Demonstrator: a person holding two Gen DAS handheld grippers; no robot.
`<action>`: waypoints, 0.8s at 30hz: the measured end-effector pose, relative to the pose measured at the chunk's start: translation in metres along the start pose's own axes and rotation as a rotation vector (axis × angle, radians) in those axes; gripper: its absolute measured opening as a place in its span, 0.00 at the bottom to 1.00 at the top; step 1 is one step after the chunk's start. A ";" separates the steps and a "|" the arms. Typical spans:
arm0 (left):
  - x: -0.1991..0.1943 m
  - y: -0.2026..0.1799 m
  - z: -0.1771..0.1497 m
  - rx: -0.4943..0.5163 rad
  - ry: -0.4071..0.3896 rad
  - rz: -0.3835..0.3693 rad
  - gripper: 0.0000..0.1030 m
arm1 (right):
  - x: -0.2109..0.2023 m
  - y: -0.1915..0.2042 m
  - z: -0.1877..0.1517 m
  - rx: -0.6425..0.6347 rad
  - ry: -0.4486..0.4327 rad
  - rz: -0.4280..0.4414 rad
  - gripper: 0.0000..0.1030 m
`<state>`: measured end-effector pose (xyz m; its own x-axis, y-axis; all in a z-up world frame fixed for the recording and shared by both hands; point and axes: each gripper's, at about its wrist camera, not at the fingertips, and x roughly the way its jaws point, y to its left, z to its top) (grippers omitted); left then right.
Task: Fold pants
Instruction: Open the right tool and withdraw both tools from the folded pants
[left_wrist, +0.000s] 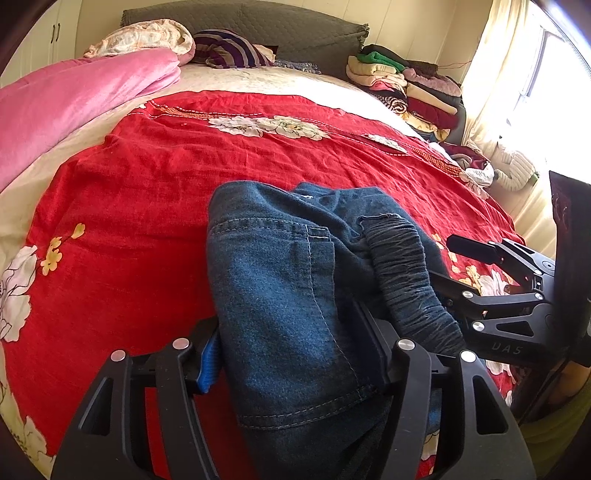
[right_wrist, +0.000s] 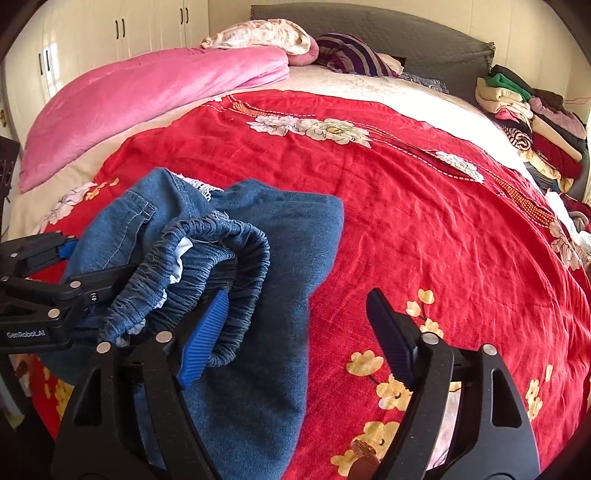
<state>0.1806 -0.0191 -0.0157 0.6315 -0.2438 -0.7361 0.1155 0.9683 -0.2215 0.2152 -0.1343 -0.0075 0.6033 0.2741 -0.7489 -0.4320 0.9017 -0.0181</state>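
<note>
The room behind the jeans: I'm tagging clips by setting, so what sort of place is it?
A bedroom, most likely: a bed with a red floral bedspread, a grey padded headboard and built-in wardrobes.

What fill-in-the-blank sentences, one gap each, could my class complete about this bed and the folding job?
1. The denim pants lie on a bedspread whose main colour is ____.
2. The right gripper stands with its jaws ____.
3. The blanket rolled along the bed's edge is ____.
4. The pants' elastic waistband lies nearest the right gripper's ____ pad.

Missing words: red; open; pink; left
</note>
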 end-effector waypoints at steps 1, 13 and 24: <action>-0.001 0.000 0.000 -0.001 -0.001 -0.002 0.59 | -0.002 -0.001 0.000 0.004 -0.004 0.000 0.73; -0.011 0.000 0.002 -0.003 -0.017 -0.005 0.69 | -0.026 -0.010 0.008 0.062 -0.078 0.042 0.87; -0.030 -0.002 0.005 0.006 -0.061 0.009 0.82 | -0.052 -0.010 0.016 0.089 -0.153 0.076 0.91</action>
<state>0.1649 -0.0134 0.0102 0.6780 -0.2318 -0.6975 0.1143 0.9707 -0.2115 0.1984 -0.1525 0.0422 0.6694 0.3838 -0.6361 -0.4231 0.9007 0.0984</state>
